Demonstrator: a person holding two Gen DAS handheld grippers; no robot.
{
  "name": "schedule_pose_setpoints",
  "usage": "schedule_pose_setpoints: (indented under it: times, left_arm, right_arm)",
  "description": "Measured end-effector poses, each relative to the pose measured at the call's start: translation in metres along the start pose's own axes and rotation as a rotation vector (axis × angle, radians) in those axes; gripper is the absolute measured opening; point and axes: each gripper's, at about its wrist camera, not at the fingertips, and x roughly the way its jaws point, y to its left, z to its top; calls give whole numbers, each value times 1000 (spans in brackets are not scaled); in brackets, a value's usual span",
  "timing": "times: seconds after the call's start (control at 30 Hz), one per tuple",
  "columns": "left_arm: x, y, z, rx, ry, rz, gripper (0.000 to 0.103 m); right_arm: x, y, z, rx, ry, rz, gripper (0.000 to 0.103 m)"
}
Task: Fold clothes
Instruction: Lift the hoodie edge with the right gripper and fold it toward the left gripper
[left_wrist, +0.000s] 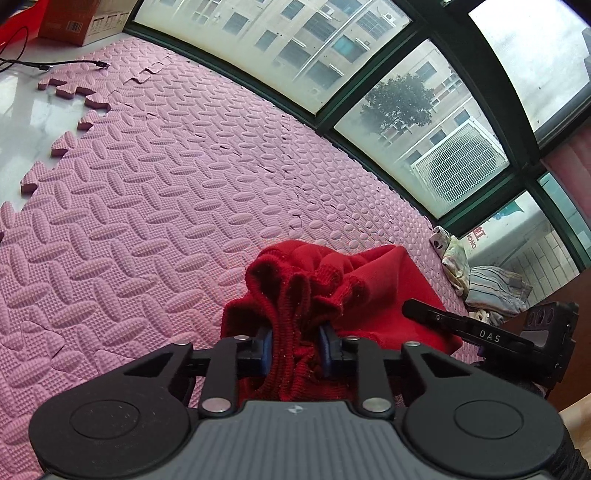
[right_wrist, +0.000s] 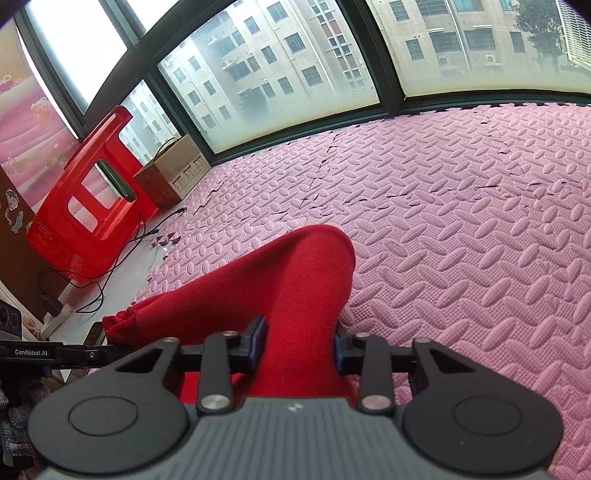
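A room in a home, upstairs in an apartment block: pink interlocking foam mats cover the floor, large dark-framed windows face other flats, and a red plastic stool lies tipped beside a cardboard box.

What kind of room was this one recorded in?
Probably a room in a flat, used as a play or work corner: pink foam mats cover the floor below big windows facing apartment blocks, with a red plastic stool and a cardboard box aside.
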Motion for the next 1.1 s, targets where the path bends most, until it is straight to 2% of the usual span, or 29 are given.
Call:
schedule_pose_setpoints:
  times: [0.13,0.53,0.77,1.1]
  left_arm:
    - [18,-22,6,50,19,-17,26]
    - [93,-105,28,216,101,-70,24]
    - [141,-148,42,265,140,-86,24]
    - [198,-194,42,338,199,-96,24]
  right_arm:
    - [-19,-9,1,17,-43,-47,33]
    - [-83,-73,3,101,-166,-225,33]
    - [-104,-110,9,153,-216,-296,32]
    - [-122,-165,6,241,-249,-368,33]
